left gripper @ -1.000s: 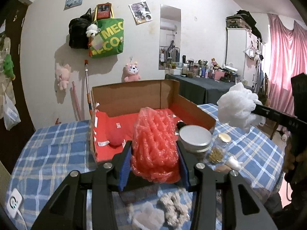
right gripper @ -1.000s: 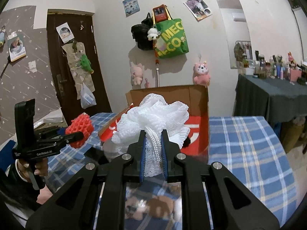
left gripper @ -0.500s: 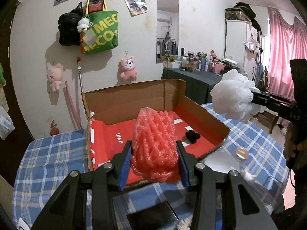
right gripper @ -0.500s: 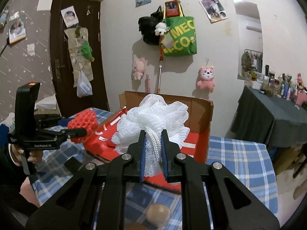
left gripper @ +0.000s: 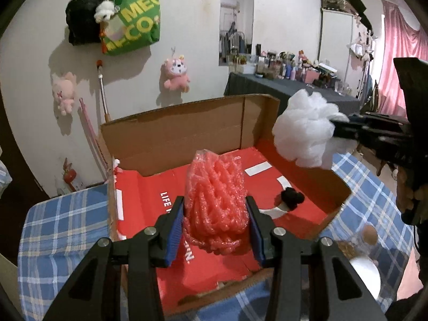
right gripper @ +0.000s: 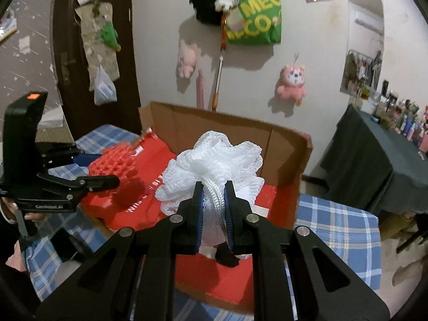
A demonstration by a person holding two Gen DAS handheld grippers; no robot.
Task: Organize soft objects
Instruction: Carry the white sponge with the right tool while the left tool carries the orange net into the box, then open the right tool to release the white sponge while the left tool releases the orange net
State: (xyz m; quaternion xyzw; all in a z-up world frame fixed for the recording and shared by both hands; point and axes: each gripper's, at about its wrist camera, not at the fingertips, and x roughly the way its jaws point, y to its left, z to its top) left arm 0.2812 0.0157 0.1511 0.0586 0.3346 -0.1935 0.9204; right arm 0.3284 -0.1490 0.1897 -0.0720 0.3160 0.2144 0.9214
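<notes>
My left gripper point(left gripper: 216, 214) is shut on a red mesh bath sponge point(left gripper: 216, 200), which hangs above the red floor of an open cardboard box point(left gripper: 187, 131). My right gripper point(right gripper: 213, 198) is shut on a white mesh bath pouf point(right gripper: 214, 160), over the box's right part. In the left wrist view the white pouf point(left gripper: 305, 131) hovers above the box's right wall. The right wrist view shows the red sponge point(right gripper: 113, 161) at the box's left side point(right gripper: 227, 128). A small black soft thing point(left gripper: 291, 198) lies inside the box.
The box stands on a table with a blue plaid cloth point(left gripper: 58, 227). Beside the box on the right are a jar with a wooden lid point(left gripper: 369, 232) and a white round object point(left gripper: 366, 272). A dark side table point(right gripper: 374, 165) with bottles stands at the right.
Both grippers have moved forward with their sponges, from over the table's front clutter to above the box. The box looks nearer and fills more of both views.
</notes>
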